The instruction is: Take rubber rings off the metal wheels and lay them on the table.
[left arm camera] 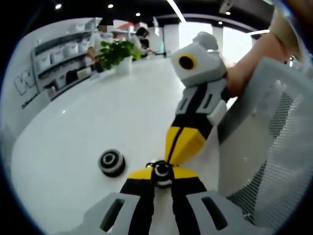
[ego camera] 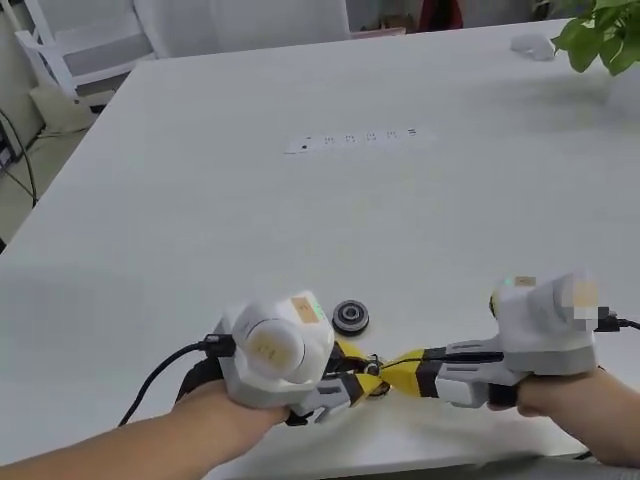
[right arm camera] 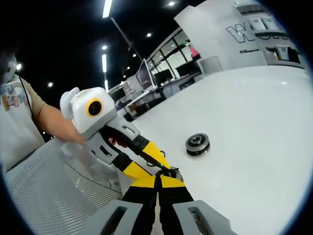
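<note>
Metal wheel [left arm camera: 162, 175] tight in fingers [left arm camera: 141, 173] of left gripper [left arm camera: 162, 171] and right gripper [right arm camera: 157, 177]; spare wheel [ego camera: 350, 316] near.

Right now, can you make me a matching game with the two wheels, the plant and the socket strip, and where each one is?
Things:
1. loose wheel
2. held wheel
3. plant
4. socket strip

Places:
a. at the far right end of the table
b. pinched between the left gripper and the right gripper
c. in the table's middle
d. lying alone on the table, near the grippers

Pairs: 1-d, 2-b, 3-a, 4-c.
</note>
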The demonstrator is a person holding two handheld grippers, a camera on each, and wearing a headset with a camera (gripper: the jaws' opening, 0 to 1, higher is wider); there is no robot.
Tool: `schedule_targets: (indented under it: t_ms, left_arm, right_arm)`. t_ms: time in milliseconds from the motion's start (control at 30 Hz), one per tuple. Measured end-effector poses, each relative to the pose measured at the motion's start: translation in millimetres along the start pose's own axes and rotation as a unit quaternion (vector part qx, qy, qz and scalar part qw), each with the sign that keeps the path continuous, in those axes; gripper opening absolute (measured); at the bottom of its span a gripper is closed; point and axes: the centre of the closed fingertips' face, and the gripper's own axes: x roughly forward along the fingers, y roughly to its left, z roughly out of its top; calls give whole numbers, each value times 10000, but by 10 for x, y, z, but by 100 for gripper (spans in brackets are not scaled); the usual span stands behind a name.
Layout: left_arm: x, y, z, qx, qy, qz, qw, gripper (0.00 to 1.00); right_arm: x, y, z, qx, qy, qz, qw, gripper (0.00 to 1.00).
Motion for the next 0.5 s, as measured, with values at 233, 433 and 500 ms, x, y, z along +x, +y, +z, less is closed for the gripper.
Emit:
schedule_targets:
  t_ms: [233, 433, 500]
  left_arm:
    - [-6, -2, -1, 6, -7, 3, 10000, 12]
    - [-8, -8, -2, -1, -8, -1, 10000, 12]
    - [-9, -10, -2, 1, -11, 0, 10000, 12]
  right_arm:
    - [-24, 51, 6, 219, -74, 145, 9996, 0]
    - [-43, 73, 29, 605, -184, 271, 9976, 0]
    - [-42, 54, 21, 577, -177, 218, 9979, 0]
